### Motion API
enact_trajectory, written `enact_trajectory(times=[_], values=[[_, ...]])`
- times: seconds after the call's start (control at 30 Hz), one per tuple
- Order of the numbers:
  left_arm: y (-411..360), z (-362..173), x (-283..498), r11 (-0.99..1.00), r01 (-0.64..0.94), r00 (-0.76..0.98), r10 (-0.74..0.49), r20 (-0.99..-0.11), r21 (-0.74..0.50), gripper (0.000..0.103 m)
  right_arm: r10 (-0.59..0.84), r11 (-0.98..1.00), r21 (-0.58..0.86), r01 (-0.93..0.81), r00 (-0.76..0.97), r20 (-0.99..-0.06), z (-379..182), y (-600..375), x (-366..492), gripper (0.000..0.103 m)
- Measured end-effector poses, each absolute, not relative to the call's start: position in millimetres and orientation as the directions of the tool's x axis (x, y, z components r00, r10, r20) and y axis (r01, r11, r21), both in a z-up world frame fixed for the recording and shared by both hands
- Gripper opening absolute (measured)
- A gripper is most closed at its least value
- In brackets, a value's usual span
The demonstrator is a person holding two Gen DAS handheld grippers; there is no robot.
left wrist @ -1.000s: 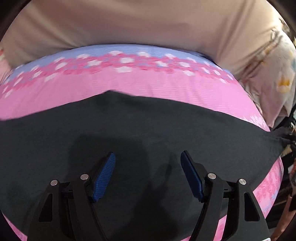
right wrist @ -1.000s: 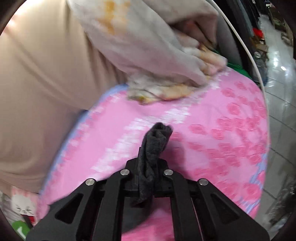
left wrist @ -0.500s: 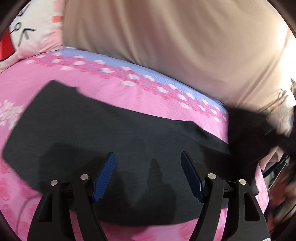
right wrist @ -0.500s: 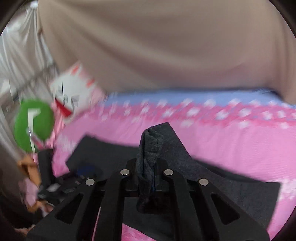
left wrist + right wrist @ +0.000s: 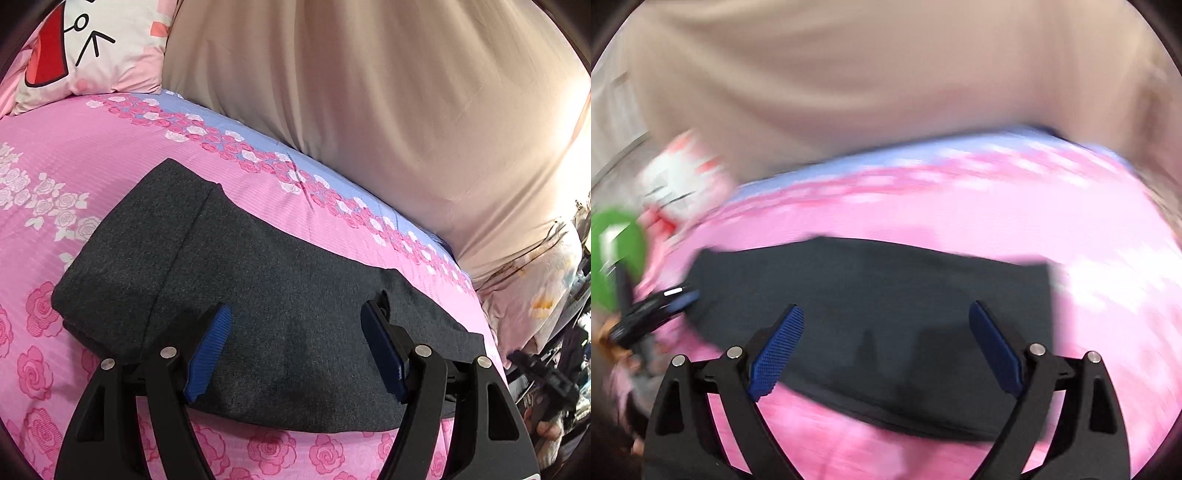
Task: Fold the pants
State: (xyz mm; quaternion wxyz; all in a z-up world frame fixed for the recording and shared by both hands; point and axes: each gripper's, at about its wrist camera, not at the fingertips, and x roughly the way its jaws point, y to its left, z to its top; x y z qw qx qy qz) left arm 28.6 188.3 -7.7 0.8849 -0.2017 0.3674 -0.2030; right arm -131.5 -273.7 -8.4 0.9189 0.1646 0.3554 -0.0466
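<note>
The dark grey pants [image 5: 280, 295] lie folded flat on the pink rose-print bed sheet [image 5: 92, 147]. A folded-over layer lies on top at their left end. My left gripper [image 5: 295, 343] is open and empty, just above the pants' near part. In the blurred right wrist view, the pants [image 5: 886, 295] lie as a dark band across the bed. My right gripper [image 5: 886, 339] is open and empty above their near edge. The left gripper also shows in the right wrist view [image 5: 650, 314], at the pants' left end.
A beige cloth wall [image 5: 369, 110] rises behind the bed. A cartoon-print pillow [image 5: 81, 48] lies at the far left and a pale floral blanket [image 5: 535, 288] at the right. A green object [image 5: 617, 254] stands left of the bed. The bed edge drops off at right.
My right gripper has let go of the pants end that it carried over to the left, and now stands open. The pants now lie folded over. My left gripper stayed open.
</note>
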Motion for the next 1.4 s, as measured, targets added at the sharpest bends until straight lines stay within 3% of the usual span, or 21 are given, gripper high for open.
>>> enact_trajectory(times=[0.1, 0.17, 0.2, 0.23, 0.27, 0.3, 0.37, 0.43, 0.53, 0.6, 0.67, 0.73, 0.8, 0.87, 0.97, 1.07, 1.1, 1.13, 1.17, 1.27, 1.4], values=[[187, -10, 32, 0.842, 0.196, 0.640, -0.498, -0.585, -0.502, 0.070, 0.082, 0.864, 0.403, 0.303, 0.704, -0.705, -46, -324, -152, 0.088], [185, -12, 33, 0.850, 0.187, 0.638, -0.487, -0.597, -0.493, 0.070, 0.141, 0.849, 0.447, 0.283, 0.693, -0.707, -67, -326, -154, 0.077], [185, -12, 33, 0.854, 0.183, 0.639, -0.481, -0.601, -0.488, 0.070, 0.120, 0.866, 0.425, 0.264, 0.713, -0.690, -64, -320, -154, 0.076], [184, -13, 33, 0.859, 0.179, 0.640, -0.472, -0.606, -0.481, 0.070, 0.119, 0.885, 0.401, 0.238, 0.715, -0.688, -64, -315, -151, 0.058], [183, -12, 32, 0.862, 0.176, 0.643, -0.466, -0.607, -0.475, 0.070, 0.111, 0.895, 0.378, 0.234, 0.706, -0.700, -66, -311, -147, 0.028], [183, -12, 32, 0.865, 0.174, 0.646, -0.462, -0.608, -0.471, 0.070, 0.117, 0.895, 0.383, 0.228, 0.709, -0.695, -63, -313, -145, 0.013], [182, -10, 29, 0.870, 0.172, 0.657, -0.450, -0.604, -0.462, 0.070, 0.112, 0.896, 0.391, 0.212, 0.742, -0.661, -48, -325, -150, 0.011], [181, -9, 26, 0.878, 0.169, 0.664, -0.437, -0.607, -0.447, 0.070, 0.070, 0.891, 0.384, 0.243, 0.761, -0.644, -40, -349, -161, 0.010], [180, -8, 24, 0.885, 0.168, 0.675, -0.425, -0.604, -0.435, 0.070, 0.058, 0.868, 0.384, 0.314, 0.705, -0.707, -77, -377, -155, 0.009], [183, -6, 22, 0.887, 0.146, 0.684, -0.410, -0.603, -0.438, 0.070, 0.057, 0.865, 0.396, 0.308, 0.723, -0.689, -73, -378, -167, 0.013], [196, -1, 12, 0.883, 0.074, 0.721, -0.369, -0.587, -0.464, 0.070, 0.034, 0.861, 0.397, 0.316, 0.744, -0.667, -67, -376, -176, 0.024], [220, 1, -3, 0.850, -0.003, 0.757, -0.342, -0.557, -0.526, 0.075, 0.020, 0.857, 0.405, 0.319, 0.765, -0.644, -61, -373, -181, 0.025], [237, -3, -7, 0.832, -0.094, 0.751, -0.302, -0.588, -0.547, 0.077, 0.014, 0.860, 0.413, 0.298, 0.797, -0.604, -50, -365, -183, 0.032], [255, -15, 1, 0.786, -0.163, 0.714, -0.323, -0.621, -0.596, 0.077, 0.030, 0.869, 0.416, 0.267, 0.812, -0.583, -45, -355, -172, 0.065], [267, -30, 12, 0.707, -0.248, 0.697, -0.345, -0.629, -0.662, 0.079, 0.056, 0.888, 0.403, 0.224, 0.815, -0.577, -42, -336, -156, 0.068], [261, -28, 23, 0.710, -0.280, 0.688, -0.322, -0.651, -0.646, 0.080, 0.077, 0.884, 0.416, 0.213, 0.811, -0.580, -48, -325, -148, 0.068], [257, -28, 30, 0.707, -0.274, 0.682, -0.335, -0.650, -0.652, 0.075, 0.083, 0.878, 0.428, 0.216, 0.810, -0.580, -51, -326, -149, 0.068], [254, -29, 35, 0.708, -0.271, 0.671, -0.347, -0.655, -0.653, 0.038, 0.082, 0.873, 0.434, 0.222, 0.810, -0.581, -54, -327, -150, 0.070], [248, -27, 40, 0.714, -0.272, 0.653, -0.356, -0.669, -0.645, 0.014, 0.084, 0.868, 0.441, 0.226, 0.810, -0.581, -55, -328, -150, 0.072], [211, 21, 40, 0.790, -0.151, 0.698, -0.340, -0.630, -0.594, 0.014, 0.104, 0.859, 0.467, 0.208, 0.823, -0.558, -55, -332, -154, 0.072], [101, 125, 13, 0.850, 0.207, 0.729, -0.464, -0.504, -0.485, 0.014, 0.131, 0.839, 0.511, 0.190, 0.839, -0.528, -56, -337, -159, 0.072]])
